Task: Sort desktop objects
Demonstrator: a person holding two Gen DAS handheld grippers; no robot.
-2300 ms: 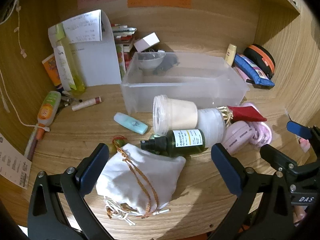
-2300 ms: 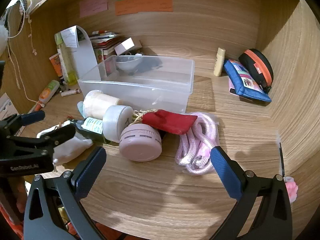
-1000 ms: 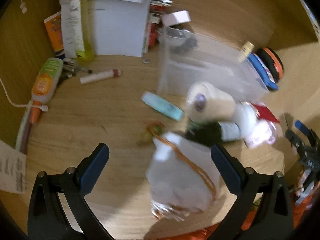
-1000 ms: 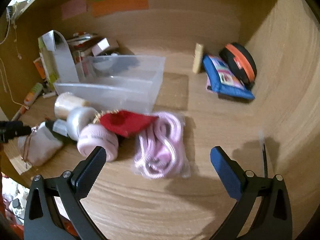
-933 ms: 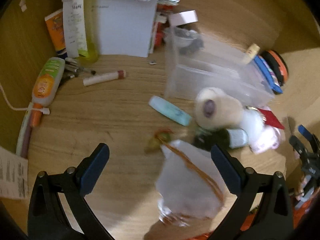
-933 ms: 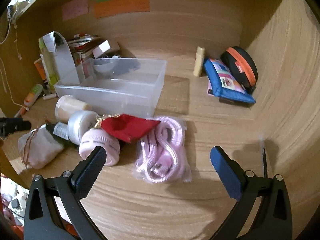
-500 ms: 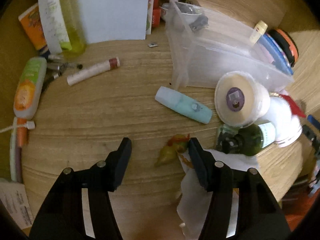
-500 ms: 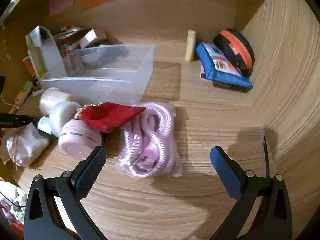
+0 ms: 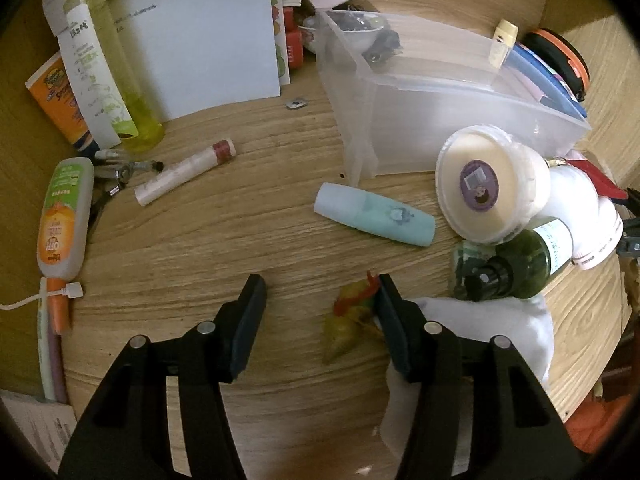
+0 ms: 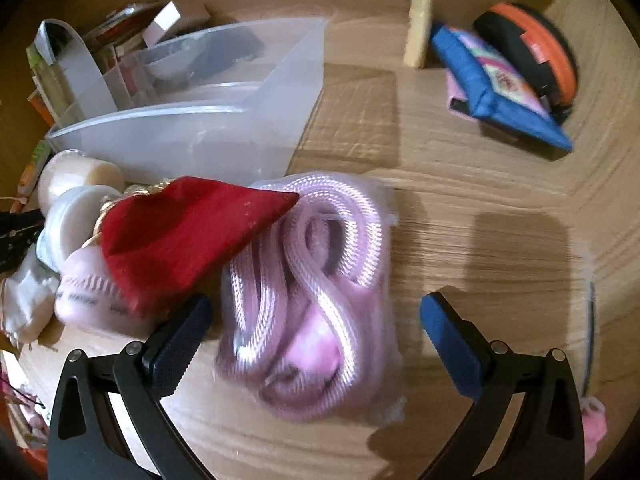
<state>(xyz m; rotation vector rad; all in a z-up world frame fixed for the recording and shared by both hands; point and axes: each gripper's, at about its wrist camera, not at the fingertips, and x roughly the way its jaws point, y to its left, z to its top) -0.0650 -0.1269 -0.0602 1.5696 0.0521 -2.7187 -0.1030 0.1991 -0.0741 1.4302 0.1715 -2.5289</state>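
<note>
Wood-grain bench (image 9: 240, 240) fills most of the left wrist view, and the left hand-held gripper (image 9: 318, 300) sits low over it with its jaws parted and nothing between them, though the right-side finger is right up against a little yellow-green and red trinket (image 9: 348, 316) tied to the white drawstring pouch (image 9: 492, 328). Just past that there's a pale teal tube (image 9: 374, 220) lying flat, a dark green pump bottle (image 9: 516, 264) on its side touching the pouch, and a cream tub with a clear lid (image 9: 488, 188) tipped over against a white jar (image 9: 588, 220). A clear plastic bin (image 9: 440, 92) stands behind them, and off to the left are a white lip-balm-looking stick (image 9: 184, 172), an orange and green bottle (image 9: 62, 216) and a tall yellow bottle (image 9: 120, 72). Over on the right wrist view it's a bit blurry, but the right hand-held gripper (image 10: 312, 324) is spread wide, straddling a bagged pink cord (image 10: 316, 296) that lies on the bench between the fingers; can't tell if either pad is actually touching it. A red velvet pouch (image 10: 188, 228) overlaps the cord's left edge and drapes over a pink round case (image 10: 88, 300). Same bin (image 10: 192, 136) sits behind, with a blue zip pouch (image 10: 500, 92) and a black and orange case (image 10: 532, 44) well apart at the back right.
</note>
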